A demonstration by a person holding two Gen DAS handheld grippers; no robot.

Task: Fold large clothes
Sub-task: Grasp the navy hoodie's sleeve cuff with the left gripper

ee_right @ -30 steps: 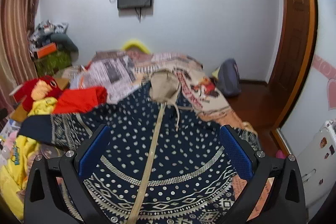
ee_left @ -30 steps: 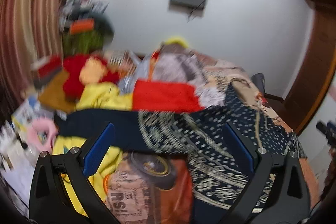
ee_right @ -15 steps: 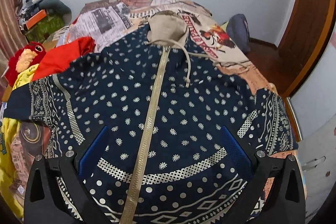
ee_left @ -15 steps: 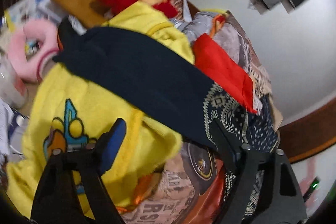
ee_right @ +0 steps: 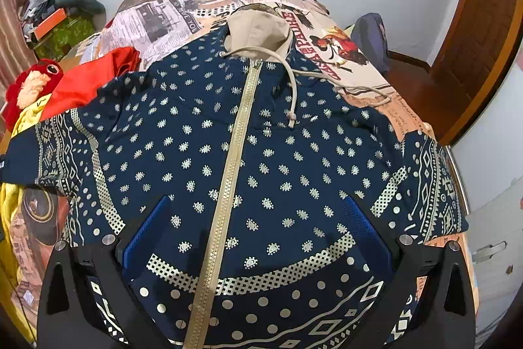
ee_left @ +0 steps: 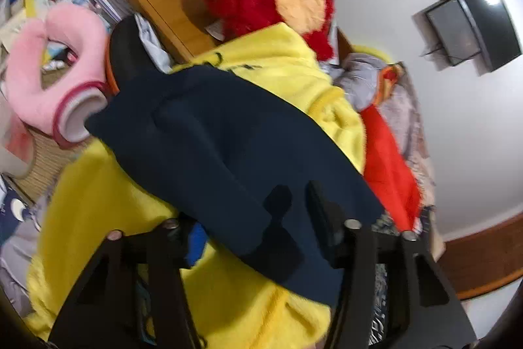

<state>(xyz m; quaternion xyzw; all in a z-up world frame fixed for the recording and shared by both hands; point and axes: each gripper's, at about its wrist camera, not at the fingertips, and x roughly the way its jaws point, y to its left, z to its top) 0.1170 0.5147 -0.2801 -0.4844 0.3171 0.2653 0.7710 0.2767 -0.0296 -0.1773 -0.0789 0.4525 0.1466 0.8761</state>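
While the wide-open right hand-held gripper (ee_right: 256, 237) hovers over the zipped navy patterned hoodie (ee_right: 261, 159), the left hand-held gripper (ee_left: 261, 218) clamps its plain navy sleeve (ee_left: 228, 146), presumably for folding inward.

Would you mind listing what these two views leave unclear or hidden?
- Left wrist view: the navy sleeve drapes over the left gripper, so its grip cannot be judged.
- Left wrist view: the yellow garment is covered by the sleeve and cut off below.
- Right wrist view: the jacket hem runs off the bottom edge, behind the open right gripper.
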